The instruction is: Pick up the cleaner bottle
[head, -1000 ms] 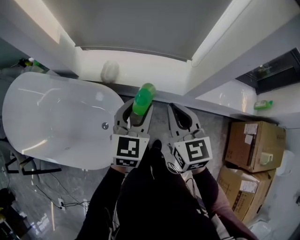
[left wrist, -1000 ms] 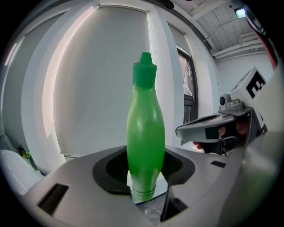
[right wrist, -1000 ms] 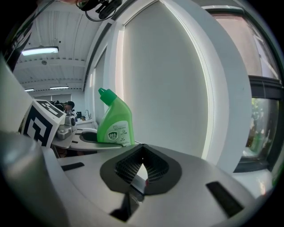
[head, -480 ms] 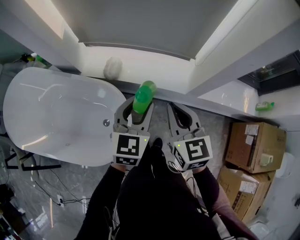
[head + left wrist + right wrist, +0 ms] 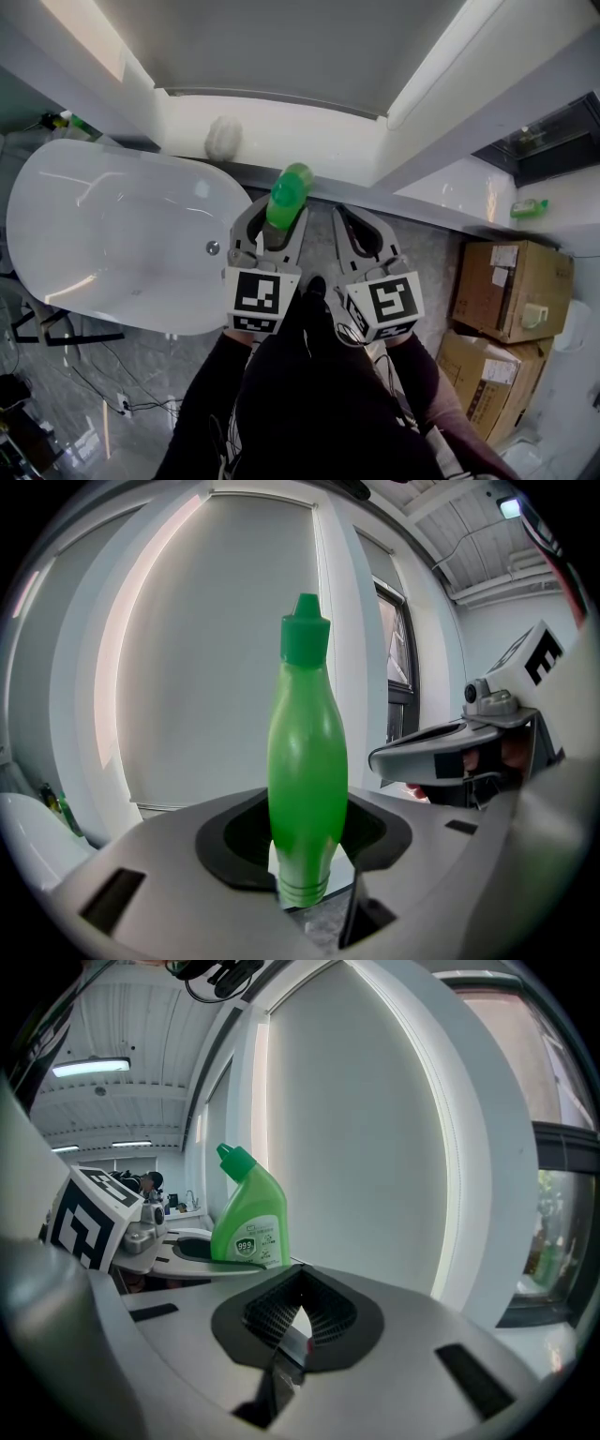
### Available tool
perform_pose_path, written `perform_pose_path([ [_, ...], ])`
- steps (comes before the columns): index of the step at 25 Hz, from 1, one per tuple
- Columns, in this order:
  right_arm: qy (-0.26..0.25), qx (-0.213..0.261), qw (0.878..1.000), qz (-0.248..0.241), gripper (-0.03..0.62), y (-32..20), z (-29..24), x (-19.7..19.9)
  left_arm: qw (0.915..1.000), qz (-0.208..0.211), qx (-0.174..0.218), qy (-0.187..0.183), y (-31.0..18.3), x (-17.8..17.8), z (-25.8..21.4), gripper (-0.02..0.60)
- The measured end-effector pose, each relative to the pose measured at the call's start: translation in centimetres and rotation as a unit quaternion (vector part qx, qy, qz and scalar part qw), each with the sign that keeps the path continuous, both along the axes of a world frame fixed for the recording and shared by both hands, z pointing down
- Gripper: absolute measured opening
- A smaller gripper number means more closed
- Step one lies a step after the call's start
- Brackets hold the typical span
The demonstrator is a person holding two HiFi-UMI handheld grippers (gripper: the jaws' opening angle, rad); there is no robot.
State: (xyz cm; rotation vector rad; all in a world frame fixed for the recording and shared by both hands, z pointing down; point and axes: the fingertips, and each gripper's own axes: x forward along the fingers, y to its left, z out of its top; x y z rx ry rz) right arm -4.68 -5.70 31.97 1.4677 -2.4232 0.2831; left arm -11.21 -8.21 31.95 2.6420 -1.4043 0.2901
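The green cleaner bottle stands upright between the jaws of my left gripper, which is shut on its lower body and holds it off the floor, in front of the window ledge. In the left gripper view the bottle rises from between the dark pads, cap on top. My right gripper hovers just to the right of it, jaws together with nothing between them. The right gripper view shows the bottle with its label, off to the left of the shut gripper.
A white bathtub fills the left side. A white rounded object sits on the window ledge behind. Cardboard boxes are stacked at the right, with a small green bottle on the sill above them. Cables lie on the marble floor.
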Motion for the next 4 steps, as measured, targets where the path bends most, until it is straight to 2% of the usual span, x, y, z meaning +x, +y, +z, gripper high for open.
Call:
perform_pose_path([
  [4,-0.001,-0.004,1.000,0.002,0.005,0.22,-0.05,0.02,1.0000,-0.001,-0.002,0.000,0.18,0.02,0.20,0.184],
])
